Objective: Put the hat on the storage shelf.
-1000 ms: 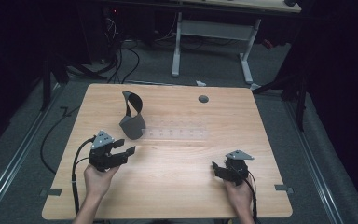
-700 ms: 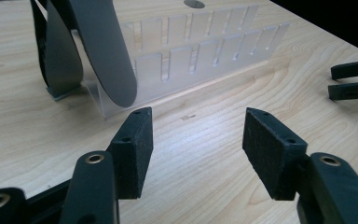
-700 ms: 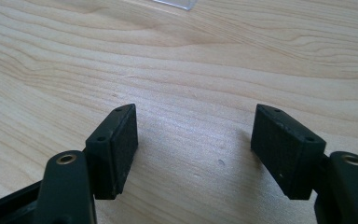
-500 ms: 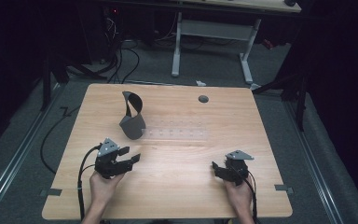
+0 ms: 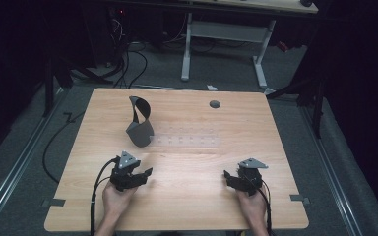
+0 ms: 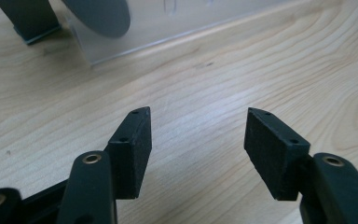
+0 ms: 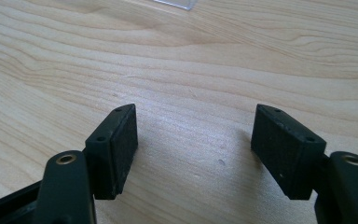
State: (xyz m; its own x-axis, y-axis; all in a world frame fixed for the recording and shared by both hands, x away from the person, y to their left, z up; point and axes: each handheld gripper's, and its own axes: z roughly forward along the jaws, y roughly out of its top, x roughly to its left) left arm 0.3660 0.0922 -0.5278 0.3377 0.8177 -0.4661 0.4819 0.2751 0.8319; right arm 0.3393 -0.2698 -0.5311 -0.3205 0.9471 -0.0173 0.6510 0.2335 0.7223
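Two grippers logged, both slack and empty.

High view: left gripper point(image 5: 146, 173) low over the table point(image 5: 187, 206), by the near edge, left of centre. Right gripper point(image 5: 228, 178) likewise at the right, well apart from the other. Band point(image 5: 140, 125), dark grey and looped, upright on the left end of a clear strip point(image 5: 192, 141), beyond the left gripper and apart from it. Judged risk: tall, thin and narrow-footed, so likely to topple under a sideways knock from a jaw or a trailing cable.

Left gripper view: left gripper point(image 6: 196, 140) with jaws spread, bare wood between the pads, nothing held. Band point(image 6: 100, 14) at top left, ahead and off to one side. Strip point(image 6: 135, 32) edge across the path ahead. Judged risk: on a straight advance, likely to meet the strip's edge first and shove it, band and all. Nearly invisible against the wood, so easily misjudged. Flexible look to the band, so liable to fold or slip under a pinch on one wall rather than lift.

Right gripper view: right gripper point(image 7: 193, 140) with jaws wide, bare wood between, nothing gripped. Corner of the strip point(image 7: 175, 3) at the top edge, well ahead. Too far from the band to steady it. Judged risk: strip dragged unchecked during a one-handed pick.
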